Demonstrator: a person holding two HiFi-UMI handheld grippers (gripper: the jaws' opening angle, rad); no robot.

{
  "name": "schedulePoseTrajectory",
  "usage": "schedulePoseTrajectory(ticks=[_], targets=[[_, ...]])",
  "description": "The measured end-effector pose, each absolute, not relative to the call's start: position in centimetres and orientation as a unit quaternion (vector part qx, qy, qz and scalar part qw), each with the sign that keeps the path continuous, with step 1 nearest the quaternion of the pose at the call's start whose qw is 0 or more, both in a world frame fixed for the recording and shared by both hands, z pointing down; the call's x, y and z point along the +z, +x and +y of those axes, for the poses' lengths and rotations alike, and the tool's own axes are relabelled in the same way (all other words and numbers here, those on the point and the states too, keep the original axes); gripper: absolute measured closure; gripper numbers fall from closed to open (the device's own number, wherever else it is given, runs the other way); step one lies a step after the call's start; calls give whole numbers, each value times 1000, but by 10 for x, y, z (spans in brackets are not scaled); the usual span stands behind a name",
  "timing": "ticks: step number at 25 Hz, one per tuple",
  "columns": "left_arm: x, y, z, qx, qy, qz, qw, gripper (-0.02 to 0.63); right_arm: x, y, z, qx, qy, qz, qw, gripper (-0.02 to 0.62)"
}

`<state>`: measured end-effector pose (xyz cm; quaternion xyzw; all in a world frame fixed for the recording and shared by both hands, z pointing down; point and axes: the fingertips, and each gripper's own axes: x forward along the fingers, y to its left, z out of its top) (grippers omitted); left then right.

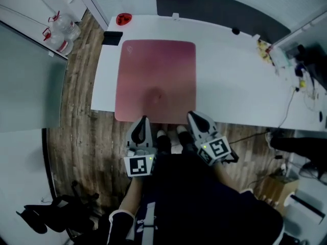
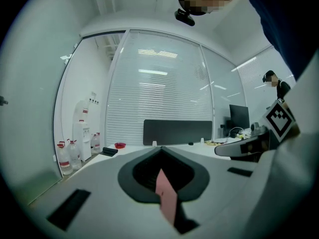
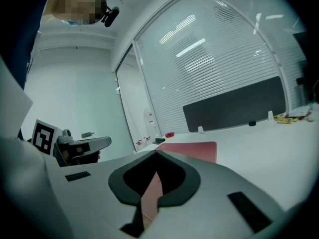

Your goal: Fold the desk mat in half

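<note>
In the head view the pink desk mat (image 1: 156,70) lies flat on the white table (image 1: 235,86), its near edge at or just past the table's front rim. The left gripper (image 1: 143,121) is on that edge left of its middle and the right gripper (image 1: 192,117) is by the near right corner. Both point away from the person and sit close to level, with their marker cubes toward the body. The likeliest trouble from here is an uneven lift: if one hand leads, the near edge will skew and the halves will not meet squarely at the far edge. A shallow bite could also slip free once the mat's weight comes on. In the left gripper view the jaws are pressed together on a sliver of pink mat, seen edge-on between them. In the right gripper view the jaws likewise pinch the mat's edge, and the rest of it stretches flat across the table toward the dark screen (image 3: 234,108).
</note>
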<state>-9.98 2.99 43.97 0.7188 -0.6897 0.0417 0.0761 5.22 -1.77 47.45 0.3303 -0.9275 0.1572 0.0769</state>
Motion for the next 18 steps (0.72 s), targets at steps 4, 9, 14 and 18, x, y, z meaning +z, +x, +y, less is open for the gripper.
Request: schedulePoseTrajectory(ticks=[4,9,14,18], targets=[[443,-102,25,39,735,-672,78,604,478,49,-14,153,348,-922,80,592],[442,-101,22,36,748,-659,77,604,479,48,-10,158,361,-916,79,592],[440,-105,21,36,751,-655,70,604,478,49,-9,155,366,-915,70,592],[438,-107,23,33,752,-655,70,604,479,48,-8,159,367,-915,59,592]])
